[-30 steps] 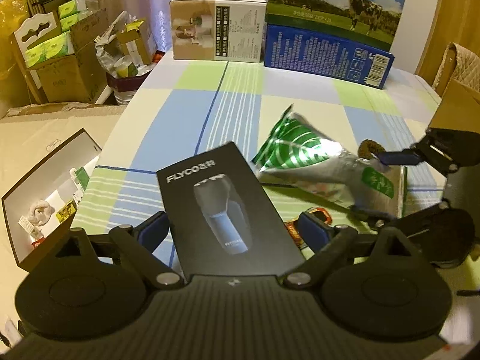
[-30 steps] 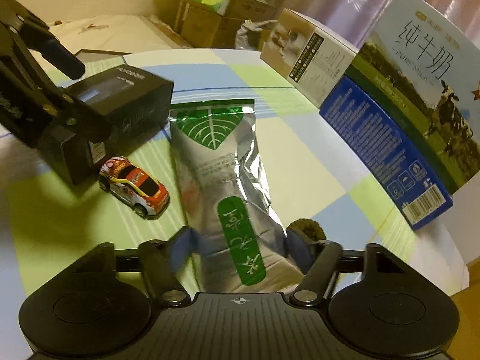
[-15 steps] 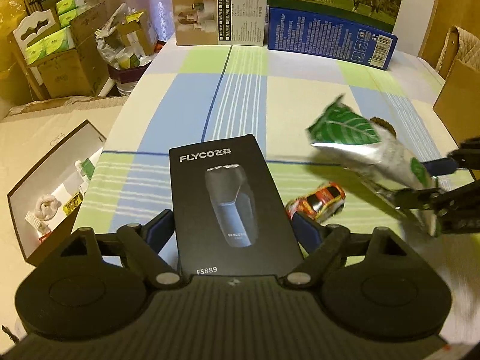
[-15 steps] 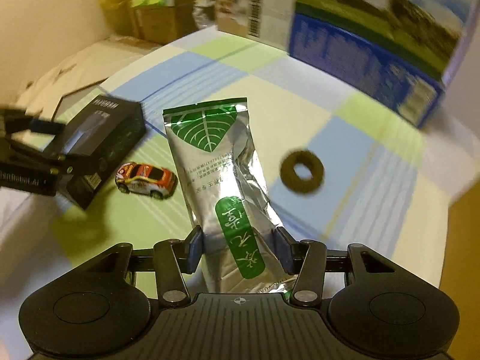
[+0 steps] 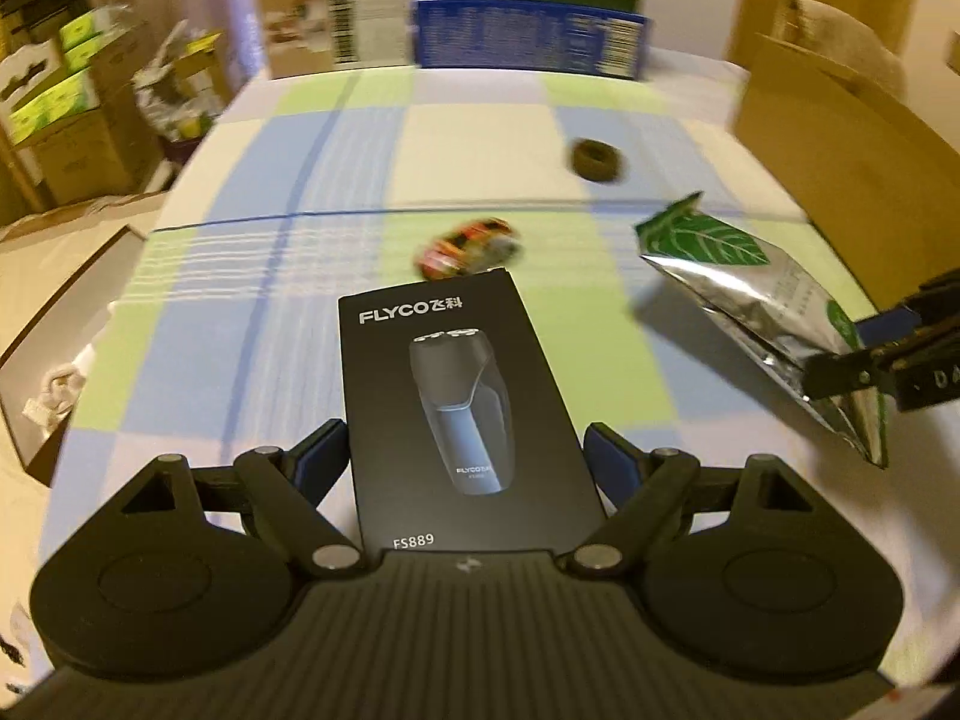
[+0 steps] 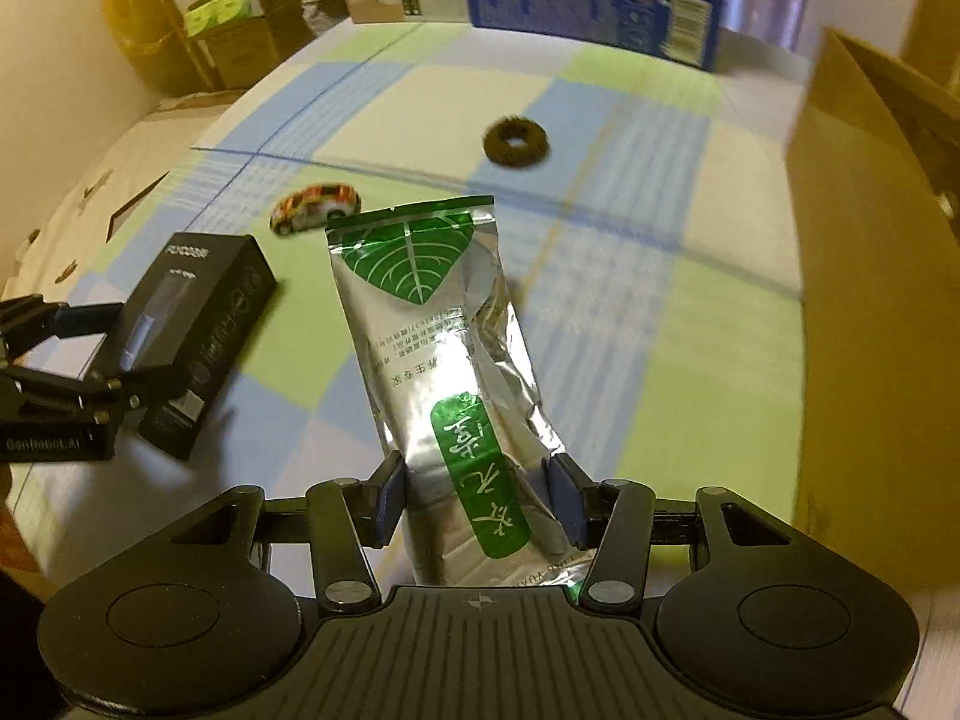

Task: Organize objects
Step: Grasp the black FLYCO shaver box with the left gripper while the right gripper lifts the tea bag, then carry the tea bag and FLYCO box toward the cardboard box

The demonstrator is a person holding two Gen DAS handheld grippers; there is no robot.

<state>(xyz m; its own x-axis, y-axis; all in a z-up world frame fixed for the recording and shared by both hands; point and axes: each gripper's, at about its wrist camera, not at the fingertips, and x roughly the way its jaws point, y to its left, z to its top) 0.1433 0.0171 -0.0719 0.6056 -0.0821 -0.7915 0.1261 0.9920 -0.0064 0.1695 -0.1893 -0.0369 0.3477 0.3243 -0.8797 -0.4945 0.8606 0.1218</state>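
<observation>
Above the checked table (image 6: 690, 324), both grippers further back, left gripper (image 5: 468, 450) clamping shaver box (image 5: 456, 396), right gripper (image 6: 474, 492) foil pouch (image 6: 444, 348).

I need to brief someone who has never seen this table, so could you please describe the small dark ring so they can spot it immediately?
Start at the checked blue-and-green tablecloth and look toward the far side, short of the blue carton. The dark ring lies flat there, alone on the cloth, beyond the toy car. It is the only round, fuzzy brown thing with a hole through it.

One black shaver box (image 5: 456, 396), one foil pouch (image 6: 444, 348), one toy car (image 6: 315, 207), one brown ring (image 6: 516, 143), two grippers, and two cartons at the surface's far edge: one white (image 5: 333, 24), one blue (image 5: 531, 36).
</observation>
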